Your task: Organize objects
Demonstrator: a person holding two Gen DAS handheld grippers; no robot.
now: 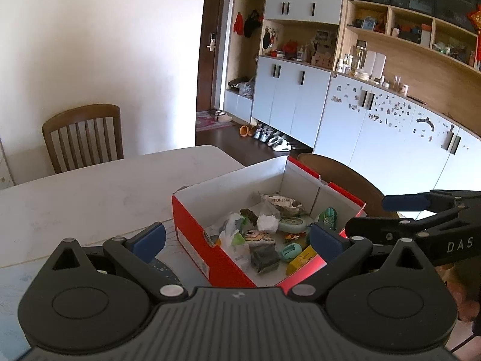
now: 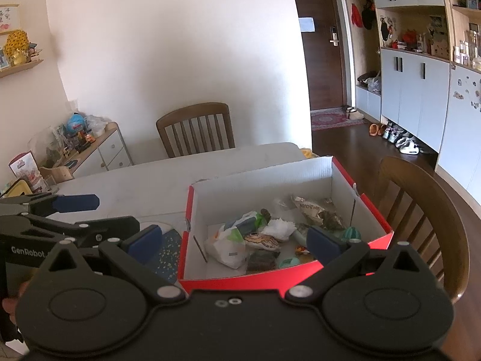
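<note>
Both pairs of tongs hang above the near side of the table (image 1: 90, 192), each spread wide and gripping nothing. The left gripper (image 1: 237, 239) has its left pad over the bare tabletop and its right pad over the box's near right corner. The right gripper (image 2: 234, 239) straddles the near wall of the red shoebox (image 2: 270, 279), with its left pad outside over a dark speckled mat (image 2: 168, 252).

The box lies straight ahead of both, and its long axis runs away toward the far chair (image 2: 195, 129). Inside, the small things are heaped at the near end: a crumpled white wrapper (image 2: 225, 246), a round cartoon piece (image 2: 261, 240), a dark block (image 2: 261, 260) and a white wad (image 2: 281, 228). The right gripper sits more squarely over them, so I judge it the nearer one for a downward reach.

Beyond the heap the box floor is bare to its far wall.
</note>
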